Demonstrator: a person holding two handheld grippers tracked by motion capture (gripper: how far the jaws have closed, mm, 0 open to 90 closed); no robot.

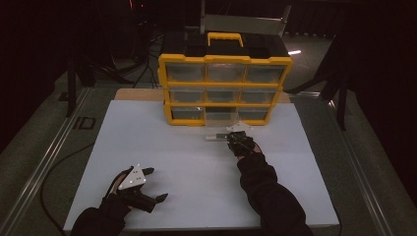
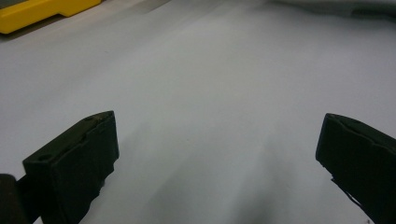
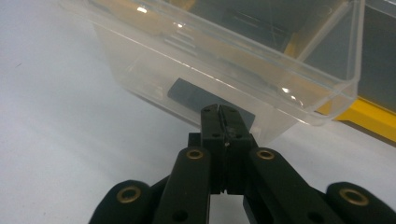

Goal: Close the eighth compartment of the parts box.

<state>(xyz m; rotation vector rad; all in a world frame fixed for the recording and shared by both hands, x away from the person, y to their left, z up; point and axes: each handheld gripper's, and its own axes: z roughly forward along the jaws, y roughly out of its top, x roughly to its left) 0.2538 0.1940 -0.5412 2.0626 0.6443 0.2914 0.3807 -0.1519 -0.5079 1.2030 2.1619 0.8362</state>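
Right tool (image 3: 223,122) pinches shut on clear drawer (image 3: 224,60) — left tool (image 2: 215,158) (jaws apart) over white table (image 2: 210,70).

Left hand-held gripper (image 1: 156,185) rests low, jaws wide apart; right hand-held gripper (image 1: 231,135) reaches forward, jaws together.

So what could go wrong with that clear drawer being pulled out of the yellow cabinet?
1. The right tool pinches only a thin lip at the front of the clear drawer, so it might slip off.
2. The drawer is already well out of the yellow cabinet; pulled further, it could drop free onto the white table.
3. The left tool rests open far from the cabinet, so nothing steadies it if the drawer sticks.
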